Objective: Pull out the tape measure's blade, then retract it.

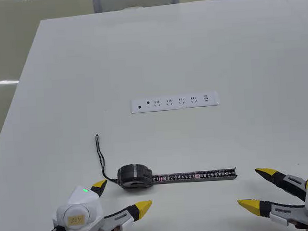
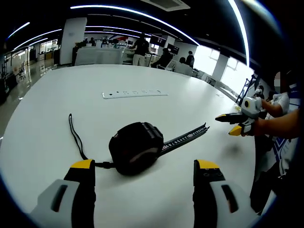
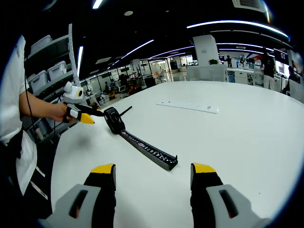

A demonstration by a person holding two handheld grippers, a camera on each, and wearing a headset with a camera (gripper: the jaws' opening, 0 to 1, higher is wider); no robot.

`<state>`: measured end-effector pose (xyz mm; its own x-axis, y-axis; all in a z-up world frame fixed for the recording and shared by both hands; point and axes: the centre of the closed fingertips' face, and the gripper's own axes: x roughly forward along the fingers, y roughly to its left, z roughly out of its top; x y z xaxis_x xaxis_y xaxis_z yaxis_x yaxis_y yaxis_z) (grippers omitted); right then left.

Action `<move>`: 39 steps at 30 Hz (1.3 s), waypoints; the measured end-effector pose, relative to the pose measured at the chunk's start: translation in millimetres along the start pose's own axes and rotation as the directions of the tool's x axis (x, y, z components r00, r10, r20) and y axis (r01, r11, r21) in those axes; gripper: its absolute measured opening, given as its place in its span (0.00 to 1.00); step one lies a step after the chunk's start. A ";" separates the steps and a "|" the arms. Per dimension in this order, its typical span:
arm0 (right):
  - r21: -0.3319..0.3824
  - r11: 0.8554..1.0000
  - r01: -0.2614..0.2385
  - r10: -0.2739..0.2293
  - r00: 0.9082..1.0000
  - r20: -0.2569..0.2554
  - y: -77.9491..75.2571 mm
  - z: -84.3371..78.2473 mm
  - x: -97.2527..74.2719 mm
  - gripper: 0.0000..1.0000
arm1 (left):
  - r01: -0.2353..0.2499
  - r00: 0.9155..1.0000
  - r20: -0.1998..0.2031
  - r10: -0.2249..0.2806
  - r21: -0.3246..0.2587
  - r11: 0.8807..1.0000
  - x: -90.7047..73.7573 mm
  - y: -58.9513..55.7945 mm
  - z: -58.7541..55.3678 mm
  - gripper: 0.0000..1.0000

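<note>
The black tape measure (image 1: 134,176) lies near the front edge of the desk (image 1: 218,48), blade (image 1: 197,175) drawn out toward 3 o'clock, between the wide-open, empty left tongs (image 1: 123,195) and right tongs (image 1: 256,188), a power strip (image 1: 174,101) at 12 o'clock.

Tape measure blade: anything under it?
Bare white table; the blade lies flat on it, pulled out from the case. Its underside is hidden.

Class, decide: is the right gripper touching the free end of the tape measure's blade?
Apart. The head view shows bare table between the right gripper and the blade's end.
</note>
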<state>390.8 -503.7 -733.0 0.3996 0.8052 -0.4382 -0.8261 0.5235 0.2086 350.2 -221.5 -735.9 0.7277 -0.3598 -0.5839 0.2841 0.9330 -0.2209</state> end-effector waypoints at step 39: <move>-0.035 0.998 -0.044 0.044 0.999 -0.025 -12.1 -4.7 19.6 0.60 | -0.159 0.987 0.001 0.162 -0.176 0.971 27.6 8.6 1.7 0.85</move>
<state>406.8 -495.6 -748.2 0.3531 0.8199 -0.4507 -0.8564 0.4772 0.1973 373.8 -223.4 -752.6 0.7648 -0.2041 -0.6111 0.0500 0.9644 -0.2595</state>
